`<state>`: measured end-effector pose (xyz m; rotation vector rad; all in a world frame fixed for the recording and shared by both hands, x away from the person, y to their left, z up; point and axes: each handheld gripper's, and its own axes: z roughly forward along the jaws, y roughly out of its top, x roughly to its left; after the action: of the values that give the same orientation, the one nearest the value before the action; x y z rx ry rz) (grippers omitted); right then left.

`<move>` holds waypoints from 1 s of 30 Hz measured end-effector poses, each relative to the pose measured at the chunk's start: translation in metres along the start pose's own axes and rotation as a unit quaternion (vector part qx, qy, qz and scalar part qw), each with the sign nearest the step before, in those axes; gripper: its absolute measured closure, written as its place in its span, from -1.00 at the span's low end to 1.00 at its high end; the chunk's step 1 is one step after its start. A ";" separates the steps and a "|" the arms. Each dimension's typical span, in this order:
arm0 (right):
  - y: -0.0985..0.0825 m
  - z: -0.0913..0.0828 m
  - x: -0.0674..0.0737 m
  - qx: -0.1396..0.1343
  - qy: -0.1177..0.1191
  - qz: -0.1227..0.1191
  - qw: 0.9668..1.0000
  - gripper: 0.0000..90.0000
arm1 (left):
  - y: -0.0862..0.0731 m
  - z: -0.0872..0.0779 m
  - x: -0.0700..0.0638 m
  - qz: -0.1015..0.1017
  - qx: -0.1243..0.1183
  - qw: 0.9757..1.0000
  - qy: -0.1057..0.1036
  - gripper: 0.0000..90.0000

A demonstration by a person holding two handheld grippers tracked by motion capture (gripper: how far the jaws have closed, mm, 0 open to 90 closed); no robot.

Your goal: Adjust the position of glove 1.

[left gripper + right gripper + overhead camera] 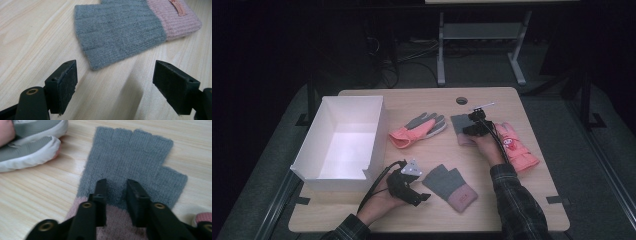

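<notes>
Two matching fingerless knit gloves, grey with pink cuffs, lie on the wooden table. The far one lies flat with its fingers pointing away. My right gripper presses down on its palm, jaws drawn close with a ridge of grey knit pinched between them. The near one lies by the front edge. My left gripper hovers open just left of it, jaws wide apart with bare table between them.
An open white box stands at the table's left. A coral and grey glove lies mid-table, left of the right gripper. A pink mitten lies beside the right hand. A cable hole sits near the far edge.
</notes>
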<state>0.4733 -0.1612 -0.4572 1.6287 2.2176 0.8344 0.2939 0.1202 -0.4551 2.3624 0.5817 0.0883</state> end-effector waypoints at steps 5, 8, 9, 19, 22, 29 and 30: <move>-0.001 0.001 -0.001 -0.002 -0.003 -0.007 1.000 0.87 | 0.000 0.000 0.000 0.006 0.007 1.000 0.001 -0.56; -0.001 0.001 -0.001 -0.008 -0.003 -0.022 1.000 0.91 | 0.000 0.000 0.000 0.006 0.007 1.000 0.001 -0.56; -0.001 0.000 -0.001 -0.009 -0.002 -0.024 1.000 0.92 | 0.000 0.000 0.000 0.006 0.006 1.000 0.002 -0.56; -0.003 -0.028 -0.004 -0.030 0.044 -0.064 0.997 0.92 | 0.000 0.000 0.000 0.000 0.002 1.000 0.000 -0.56; -0.010 -0.039 -0.005 -0.027 0.064 -0.084 0.994 0.92 | 0.000 0.001 0.000 0.000 0.003 1.000 0.000 -0.56; -0.036 -0.056 -0.002 0.010 0.123 -0.158 0.980 0.92 | 0.000 0.002 0.001 -0.008 -0.002 1.000 0.000 -0.56; -0.039 -0.057 0.000 0.015 0.130 -0.171 0.977 0.92 | 0.000 0.002 0.001 -0.009 -0.002 1.000 0.001 -0.56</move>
<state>0.4131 -0.1858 -0.4342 1.1496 2.5981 0.9608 0.2947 0.1194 -0.4569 2.3525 0.6023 0.0836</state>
